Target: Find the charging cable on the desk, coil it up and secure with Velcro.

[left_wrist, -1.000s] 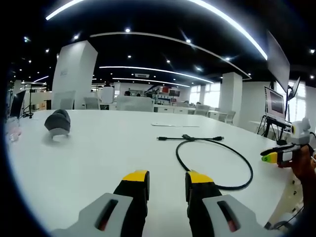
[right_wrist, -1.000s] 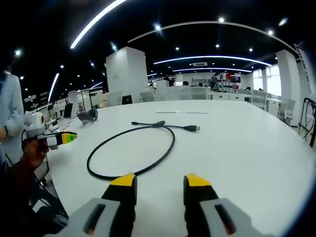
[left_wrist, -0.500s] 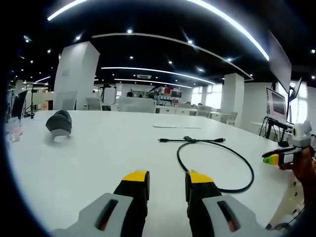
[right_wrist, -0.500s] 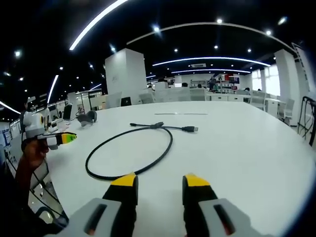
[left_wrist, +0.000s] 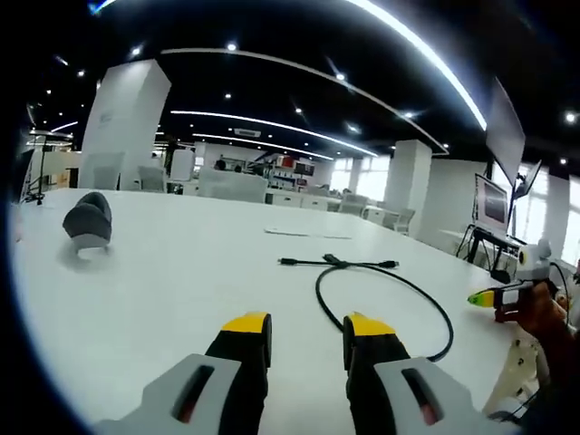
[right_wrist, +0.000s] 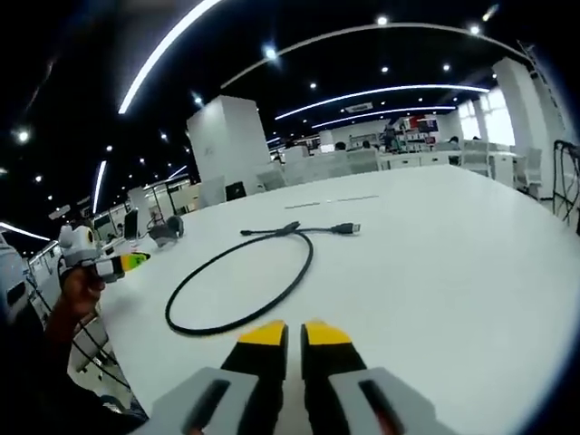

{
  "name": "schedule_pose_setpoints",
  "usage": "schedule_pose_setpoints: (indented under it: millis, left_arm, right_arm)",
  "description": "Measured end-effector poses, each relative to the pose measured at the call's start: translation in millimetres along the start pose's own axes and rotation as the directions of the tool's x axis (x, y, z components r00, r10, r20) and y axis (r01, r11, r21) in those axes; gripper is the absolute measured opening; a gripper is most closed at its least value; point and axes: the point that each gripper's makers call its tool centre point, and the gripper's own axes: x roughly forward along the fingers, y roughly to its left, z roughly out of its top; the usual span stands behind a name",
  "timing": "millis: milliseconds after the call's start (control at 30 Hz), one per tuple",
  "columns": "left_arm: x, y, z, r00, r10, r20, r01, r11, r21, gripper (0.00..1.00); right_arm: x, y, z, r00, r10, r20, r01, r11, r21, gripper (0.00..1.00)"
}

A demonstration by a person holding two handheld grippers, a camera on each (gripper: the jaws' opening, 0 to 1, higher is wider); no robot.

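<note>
A black charging cable (left_wrist: 332,262) lies in one wide open loop on the white table (left_wrist: 181,281), its two plug ends crossing at the far side. My left gripper (left_wrist: 306,328) hovers low over the table just short of the loop, jaws open and holding nothing. In the right gripper view the same cable (right_wrist: 290,228) lies ahead and to the left on the table (right_wrist: 435,254). My right gripper (right_wrist: 294,335) is shut with nothing in it, just short of the loop. Each gripper shows in the other's view, the right gripper (left_wrist: 494,296) and the left gripper (right_wrist: 122,264), both off the table's edge.
A grey rounded object (left_wrist: 86,222) sits on the table far to the left of the loop, also seen as the grey object (right_wrist: 165,229). A thin pale strip (left_wrist: 299,234) lies beyond the cable. The table's curved edge runs beside each hand. A monitor (left_wrist: 489,204) stands off the table.
My right gripper's jaws have come together from wide apart. Both views have shifted slightly with the hands. The cable lies as before.
</note>
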Motion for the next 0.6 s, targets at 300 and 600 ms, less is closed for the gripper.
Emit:
schedule_pose_setpoints:
  millis: [300, 600]
  left_arm:
    - [-5.8, 18.8, -8.9, 0.997, 0.073, 0.0, -0.073, 0.995, -0.074, 0.32]
    - [6.8, -10.9, -3.6, 1.0, -0.015, 0.022, 0.016, 0.997, -0.074, 0.33]
  right_arm:
    - [2.8, -1.4, -4.4, 0.996, -0.069, -0.05, 0.065, 0.996, -0.068, 0.24]
    - [6.1, 9.3, 6.5, 0.999, -0.032, -0.028, 0.029, 0.993, -0.111, 0.19]
